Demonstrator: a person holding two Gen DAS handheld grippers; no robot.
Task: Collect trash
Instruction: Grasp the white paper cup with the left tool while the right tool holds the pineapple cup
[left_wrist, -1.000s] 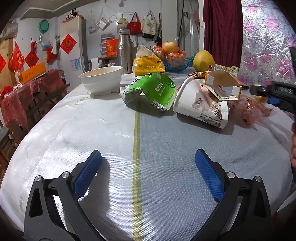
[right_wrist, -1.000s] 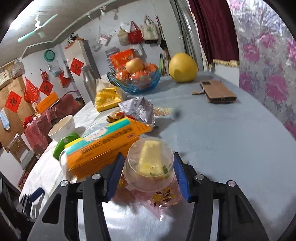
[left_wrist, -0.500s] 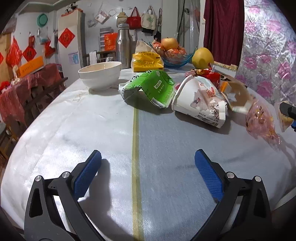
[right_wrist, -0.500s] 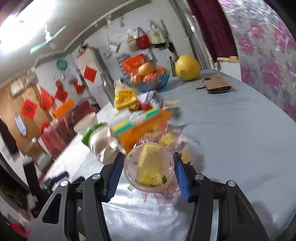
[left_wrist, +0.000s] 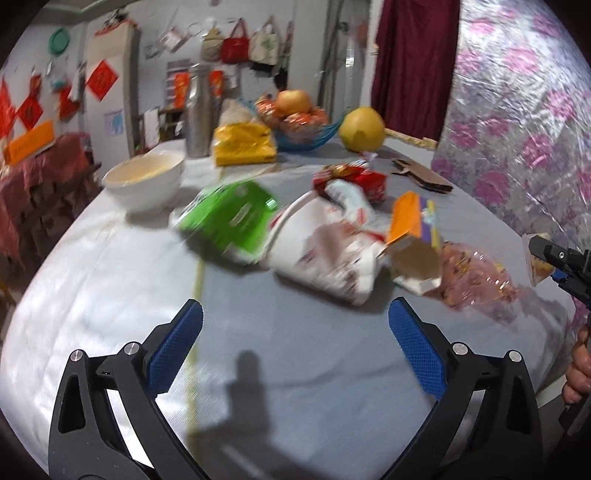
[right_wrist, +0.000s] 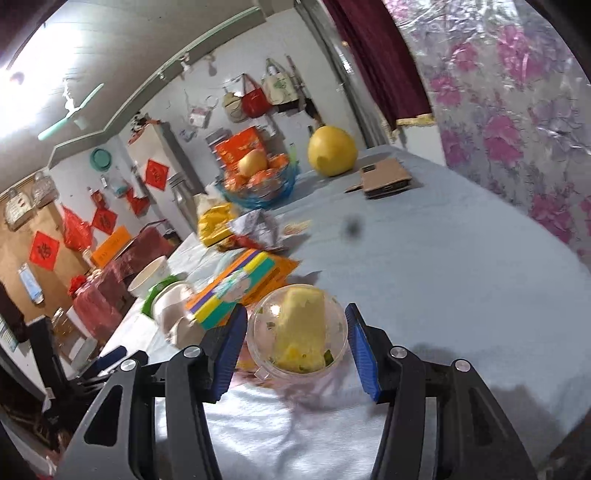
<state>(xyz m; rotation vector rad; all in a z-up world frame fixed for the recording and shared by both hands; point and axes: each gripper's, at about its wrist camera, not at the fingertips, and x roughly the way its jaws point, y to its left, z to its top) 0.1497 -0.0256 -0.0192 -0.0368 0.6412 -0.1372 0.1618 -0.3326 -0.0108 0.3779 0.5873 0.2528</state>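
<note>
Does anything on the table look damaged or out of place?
Yes. A crushed white paper cup lies on its side mid-table, with a crumpled green packet to its left and a torn-open orange box to its right.

On the table (left_wrist: 110, 288), bowl (left_wrist: 146, 181) lies left of carton (left_wrist: 231, 218), crumpled bag (left_wrist: 332, 251) right of it, box (left_wrist: 410, 225) beyond, fruit bowl (left_wrist: 303, 125) and pomelo (left_wrist: 362, 123) behind.
</note>
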